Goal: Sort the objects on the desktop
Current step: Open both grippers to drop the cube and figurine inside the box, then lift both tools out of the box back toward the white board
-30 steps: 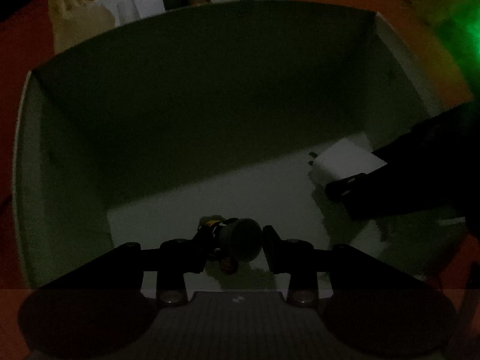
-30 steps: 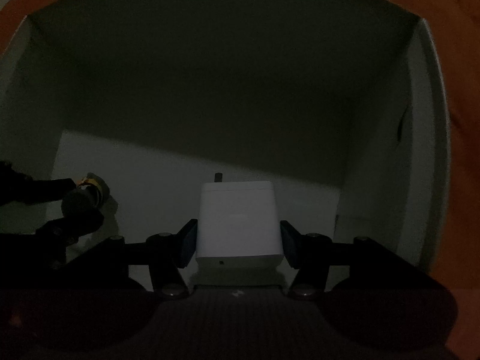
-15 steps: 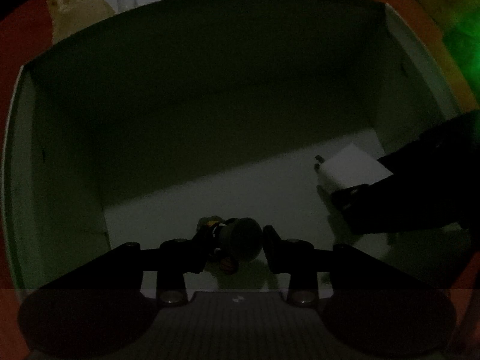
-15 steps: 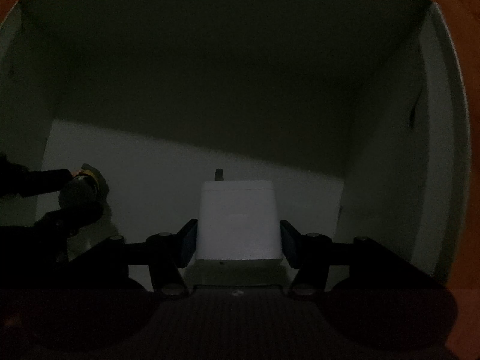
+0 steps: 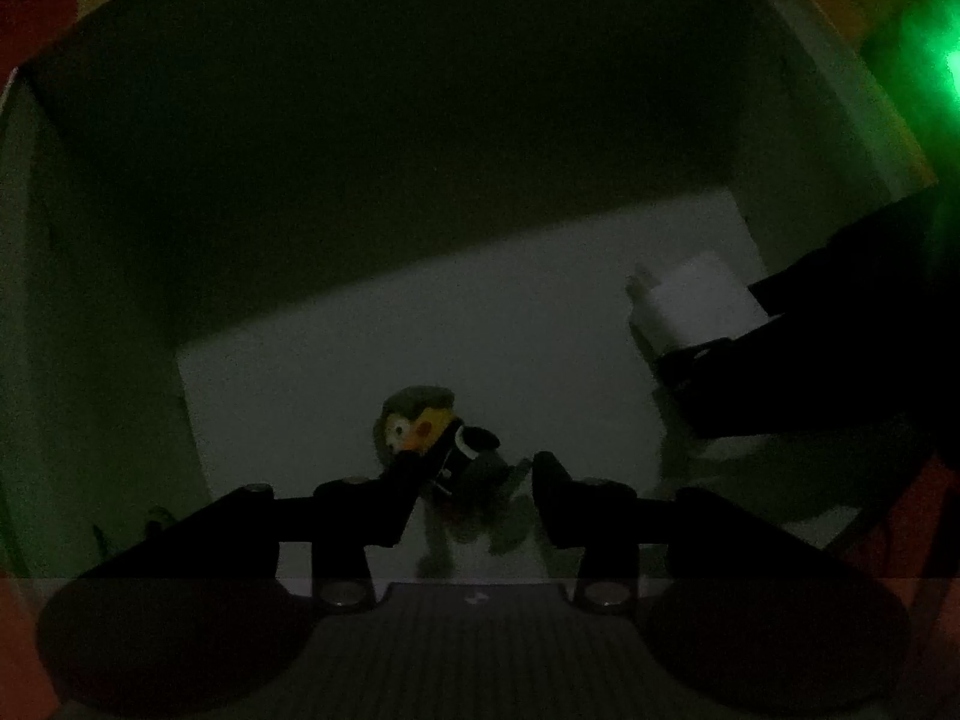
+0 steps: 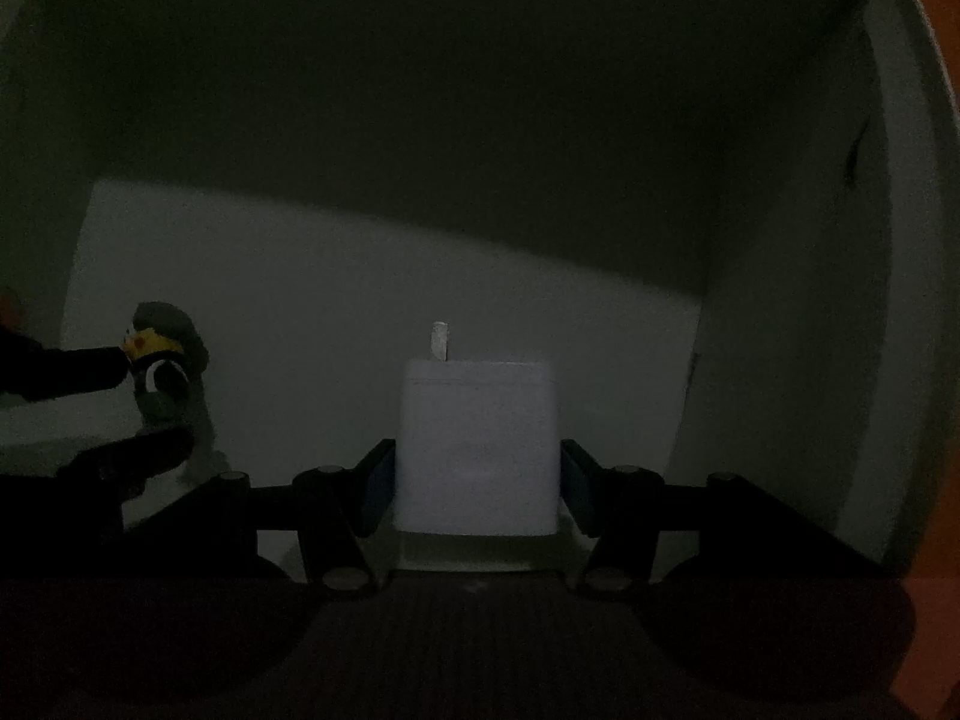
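Item: white storage box, interior dim. Contents, two.

1. Small figurine, lower centre of left wrist view, lying on the box floor, long axis slanting toward upper left. Left gripper: jaws parted around it, apparently released.

2. White charger plug, centre of right wrist view, prong pointing away. Right gripper: jaws flank both sides; whether clamped, cannot tell.

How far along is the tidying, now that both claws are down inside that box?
Nearly done for these two. The little figure toy lies on the box floor, between the open left claw fingers. The white charger sits between the right claw fingers; whether it is released is unclear. Withdrawing both claws remains.
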A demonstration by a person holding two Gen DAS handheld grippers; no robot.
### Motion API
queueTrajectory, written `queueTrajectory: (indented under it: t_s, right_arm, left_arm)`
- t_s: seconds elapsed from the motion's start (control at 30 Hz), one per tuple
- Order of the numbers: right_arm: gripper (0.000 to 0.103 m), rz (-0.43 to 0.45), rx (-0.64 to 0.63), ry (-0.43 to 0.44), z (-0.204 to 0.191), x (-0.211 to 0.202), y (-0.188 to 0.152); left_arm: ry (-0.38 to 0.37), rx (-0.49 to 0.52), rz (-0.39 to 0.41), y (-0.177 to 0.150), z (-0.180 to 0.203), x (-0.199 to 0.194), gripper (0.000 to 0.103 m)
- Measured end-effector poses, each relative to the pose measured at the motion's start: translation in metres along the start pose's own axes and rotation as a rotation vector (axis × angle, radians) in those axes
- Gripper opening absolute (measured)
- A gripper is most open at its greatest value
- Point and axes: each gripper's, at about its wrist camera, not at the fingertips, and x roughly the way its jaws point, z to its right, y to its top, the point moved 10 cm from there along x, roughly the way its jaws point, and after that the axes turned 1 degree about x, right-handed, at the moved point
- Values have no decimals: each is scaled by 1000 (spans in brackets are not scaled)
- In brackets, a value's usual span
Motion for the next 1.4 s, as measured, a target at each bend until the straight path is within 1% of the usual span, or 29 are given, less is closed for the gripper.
queueTrajectory:
  t_s: [0.17,0.2,0.27,0.37,0.5,0.6,0.67,0.73,0.77,0.83,0.9,1.0,1.1,1.17,1.2,1.27,1.4]
  right_arm:
    - [60,-35,-7,1,-1,0,2]
    - [60,-44,-5,3,-2,0,2]
    - [62,-61,-6,7,-3,0,2]
    - [62,-74,-21,7,-6,-1,6]
    - [62,-53,-2,20,-5,-10,12]
    - [62,-23,18,37,-4,-23,18]
    - [62,8,31,49,-4,-32,24]
    - [62,42,42,63,-3,-42,30]
    - [62,57,47,74,-3,-48,34]
    - [62,90,55,90,-4,-56,39]
    - [62,116,53,97,-6,-67,40]
    - [62,134,52,98,-7,-77,38]
    - [62,129,43,106,-7,-80,36]
    - [62,125,42,111,-6,-79,30]
    - [62,140,43,106,-10,-81,30]
    - [62,182,49,102,-2,-92,34]
    - [62,229,94,153,7,-108,33]
  left_arm:
    - [-2,-2,-8,3,0,1,39]
    - [-1,-1,-9,3,0,1,42]
    - [3,2,-10,4,-1,2,43]
    - [7,5,-10,7,-2,4,51]
    - [21,-7,13,13,-4,0,66]
    - [21,-29,60,22,-9,-13,66]
    - [10,-61,116,33,-15,-29,67]
    - [-5,-111,188,49,-25,-53,75]
    - [-9,-132,227,58,-30,-66,76]
    - [-5,-161,313,75,-40,-91,85]
    - [24,-168,371,88,-48,-111,86]
    - [53,-189,404,100,-59,-128,86]
    - [73,-200,402,102,-63,-136,86]
    - [121,-186,404,95,-67,-140,86]
    - [150,-175,397,92,-70,-141,86]
    - [208,-157,373,86,-76,-145,86]
    - [277,-143,332,75,-89,-171,86]
